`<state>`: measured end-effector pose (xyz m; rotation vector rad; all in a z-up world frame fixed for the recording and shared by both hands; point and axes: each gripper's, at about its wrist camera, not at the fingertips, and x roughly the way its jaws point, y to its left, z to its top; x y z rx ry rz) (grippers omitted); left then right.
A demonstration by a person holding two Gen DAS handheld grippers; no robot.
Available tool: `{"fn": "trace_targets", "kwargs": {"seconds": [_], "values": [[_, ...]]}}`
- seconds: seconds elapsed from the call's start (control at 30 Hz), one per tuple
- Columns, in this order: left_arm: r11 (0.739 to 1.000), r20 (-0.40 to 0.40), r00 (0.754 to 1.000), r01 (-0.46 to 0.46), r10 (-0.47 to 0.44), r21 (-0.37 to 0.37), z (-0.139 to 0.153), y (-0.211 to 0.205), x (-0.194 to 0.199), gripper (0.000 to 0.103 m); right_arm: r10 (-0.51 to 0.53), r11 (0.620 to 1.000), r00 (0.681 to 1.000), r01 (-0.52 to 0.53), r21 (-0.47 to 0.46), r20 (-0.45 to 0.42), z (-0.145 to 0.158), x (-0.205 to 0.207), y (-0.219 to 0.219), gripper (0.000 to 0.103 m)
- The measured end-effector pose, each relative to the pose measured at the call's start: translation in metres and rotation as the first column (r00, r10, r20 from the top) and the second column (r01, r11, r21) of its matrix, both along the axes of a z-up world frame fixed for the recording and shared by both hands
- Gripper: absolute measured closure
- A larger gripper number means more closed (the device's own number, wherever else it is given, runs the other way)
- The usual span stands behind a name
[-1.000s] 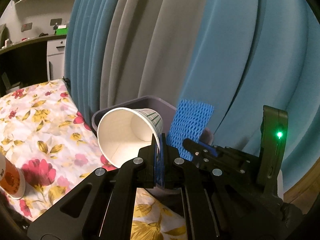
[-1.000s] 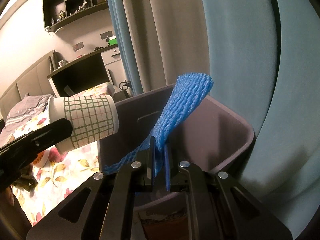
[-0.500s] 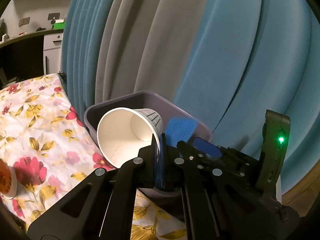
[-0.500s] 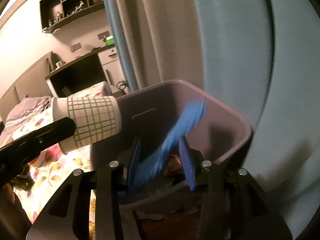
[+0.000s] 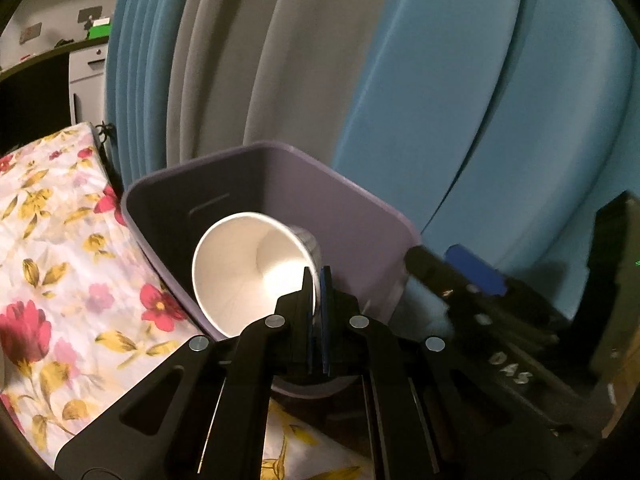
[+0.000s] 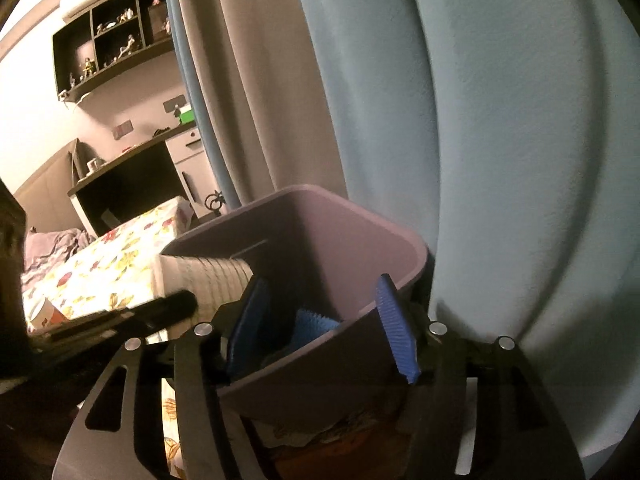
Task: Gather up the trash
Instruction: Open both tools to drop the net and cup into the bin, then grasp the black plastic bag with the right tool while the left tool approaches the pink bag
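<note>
Both differ: left gripper (image 5: 316, 280) pinches paper cup (image 5: 252, 272); right gripper (image 6: 320, 320) has just been opening, empty.

You are working in dim, warm indoor light. The white wall (image 6: 36, 92) at the far left of your right view is the brightest patch, nearly washed out. Motion blur smears the white grid-printed paper cup (image 6: 208, 276) and the black right hand-held gripper (image 5: 476, 300). Fisheye bending curves the blue and grey curtains (image 5: 360, 80), and the corners go black.
</note>
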<state>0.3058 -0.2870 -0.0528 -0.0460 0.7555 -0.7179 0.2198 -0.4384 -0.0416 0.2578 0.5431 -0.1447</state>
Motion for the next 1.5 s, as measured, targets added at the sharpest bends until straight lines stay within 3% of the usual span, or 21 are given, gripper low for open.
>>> {"fn": "trace_targets", "kwargs": {"seconds": [0.03, 0.07, 0.2, 0.3, 0.5, 0.77, 0.97, 1.17, 1.5], "values": [[1.000, -0.002, 1.000, 0.000, 0.000, 0.005, -0.001, -0.001, 0.000, 0.096, 0.002, 1.000, 1.000, -0.002, 0.002, 0.003, 0.000, 0.001, -0.001, 0.044], [1.000, -0.001, 1.000, -0.004, 0.004, 0.012, -0.002, -0.001, 0.001, 0.086, 0.003, 1.000, 1.000, -0.003, 0.006, 0.006, 0.001, 0.001, -0.001, 0.043], [0.997, 0.024, 0.997, -0.068, 0.067, 0.030, -0.001, 0.007, -0.001, 0.039, 0.002, 1.000, 1.000, -0.002, 0.011, 0.020, 0.005, -0.005, 0.000, 0.043], [0.989, 0.046, 0.988, -0.148, 0.149, -0.014, 0.007, 0.031, -0.011, 0.014, 0.006, 1.000, 0.999, -0.006, 0.002, 0.036, 0.010, -0.011, 0.002, 0.042], [0.958, 0.143, 0.949, -0.286, 0.280, 0.025, 0.018, 0.079, -0.045, 0.010, 0.018, 1.000, 0.996, -0.016, -0.020, 0.085, 0.023, -0.028, 0.012, 0.026], [0.877, 0.197, 0.866, -0.477, 0.460, 0.047, 0.031, 0.166, -0.101, 0.008, 0.117, 0.993, 0.987, -0.113, -0.043, 0.107, 0.030, -0.042, 0.059, 0.016], [0.764, 0.230, 0.753, -0.642, 0.616, 0.057, 0.034, 0.246, -0.147, 0.007, 0.241, 0.970, 0.963, -0.234, -0.062, 0.125, 0.036, -0.055, 0.113, 0.015], [0.661, 0.224, 0.655, -0.748, 0.721, 0.058, 0.029, 0.315, -0.187, 0.007, 0.378, 0.924, 0.920, -0.366, -0.112, 0.108, 0.033, -0.066, 0.181, 0.014], [0.543, 0.225, 0.533, -0.840, 0.815, 0.023, 0.029, 0.398, -0.240, 0.007, 0.527, 0.837, 0.850, -0.520, -0.170, -0.007, 0.005, -0.069, 0.285, 0.014]]}}
